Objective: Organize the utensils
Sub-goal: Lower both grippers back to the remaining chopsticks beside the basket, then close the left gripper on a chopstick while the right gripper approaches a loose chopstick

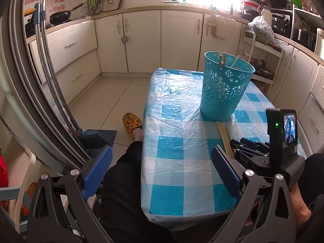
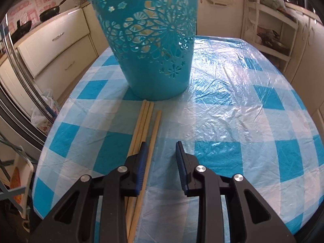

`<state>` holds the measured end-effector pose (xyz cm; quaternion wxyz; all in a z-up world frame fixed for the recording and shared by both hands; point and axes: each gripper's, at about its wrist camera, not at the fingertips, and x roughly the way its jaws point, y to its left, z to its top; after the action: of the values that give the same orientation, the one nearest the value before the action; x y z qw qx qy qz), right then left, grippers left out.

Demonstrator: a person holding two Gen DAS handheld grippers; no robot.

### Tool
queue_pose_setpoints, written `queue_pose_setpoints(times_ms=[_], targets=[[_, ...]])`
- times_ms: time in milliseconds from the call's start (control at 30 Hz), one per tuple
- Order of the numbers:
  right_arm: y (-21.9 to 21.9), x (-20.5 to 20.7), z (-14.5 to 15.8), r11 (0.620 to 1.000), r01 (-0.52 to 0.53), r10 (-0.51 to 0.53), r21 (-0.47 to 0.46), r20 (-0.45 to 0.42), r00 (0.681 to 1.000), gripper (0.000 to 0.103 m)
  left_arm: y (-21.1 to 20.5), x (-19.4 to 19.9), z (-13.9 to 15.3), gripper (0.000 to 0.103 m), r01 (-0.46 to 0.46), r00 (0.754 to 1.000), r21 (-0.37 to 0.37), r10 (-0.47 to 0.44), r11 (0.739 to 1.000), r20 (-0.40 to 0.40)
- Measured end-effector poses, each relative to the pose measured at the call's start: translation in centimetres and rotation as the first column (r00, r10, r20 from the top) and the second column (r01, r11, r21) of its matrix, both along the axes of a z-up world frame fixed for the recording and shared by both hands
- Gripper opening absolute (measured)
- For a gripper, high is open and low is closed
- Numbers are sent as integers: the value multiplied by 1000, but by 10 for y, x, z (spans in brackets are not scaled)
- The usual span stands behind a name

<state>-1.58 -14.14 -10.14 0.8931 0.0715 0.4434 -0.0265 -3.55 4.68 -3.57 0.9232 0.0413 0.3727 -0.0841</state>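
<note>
A turquoise cut-out basket (image 1: 225, 87) stands upright on the checked table (image 1: 174, 141) and holds a few wooden chopsticks (image 1: 221, 57). It fills the top of the right wrist view (image 2: 154, 40). Several wooden chopsticks (image 2: 144, 133) lie flat just in front of the basket; they also show in the left wrist view (image 1: 223, 136). My right gripper (image 2: 160, 151) is open, low over the table, with its left finger over the chopsticks. It shows from outside in the left wrist view (image 1: 241, 147). My left gripper (image 1: 162, 168) is open and empty above the table's near left edge.
The table is covered in blue-and-white checked plastic (image 2: 243, 121). Kitchen cabinets (image 1: 141, 40) line the back and right. A metal rack post (image 1: 46, 70) stands at the left. A person's leg and slipper (image 1: 131, 125) are beside the table. A white shelf cart (image 1: 261, 64) stands behind the table.
</note>
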Motion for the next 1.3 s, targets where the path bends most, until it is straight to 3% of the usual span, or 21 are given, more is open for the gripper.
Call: queue_pose_setpoints(times_ms=[133, 267, 467, 733, 1033, 1300], targets=[[1, -2, 0, 998, -51, 51, -48, -6, 999, 23, -2, 2, -2, 94, -1, 1000, 10, 1, 1000, -6], [-24, -4, -1, 999, -8, 8, -45, -15, 1000, 13, -7, 6, -6, 94, 2, 1000, 16, -2, 1000, -26], [-57, -4, -3, 997, 43, -42, 67, -13, 999, 13, -49, 36, -32, 94, 83, 991, 25, -80, 996, -104], [-60, -5, -5, 993, 46, -48, 105, 12, 999, 13, -106, 87, -82, 94, 108, 968, 42, -96, 993, -233], [-58, -5, -4, 991, 36, -39, 132, 20, 999, 24, -125, 110, -99, 94, 89, 963, 73, -67, 993, -260], [-58, -6, -3, 988, 37, -40, 148, 19, 999, 25, -126, 116, -112, 94, 88, 955, 90, -58, 992, -290]])
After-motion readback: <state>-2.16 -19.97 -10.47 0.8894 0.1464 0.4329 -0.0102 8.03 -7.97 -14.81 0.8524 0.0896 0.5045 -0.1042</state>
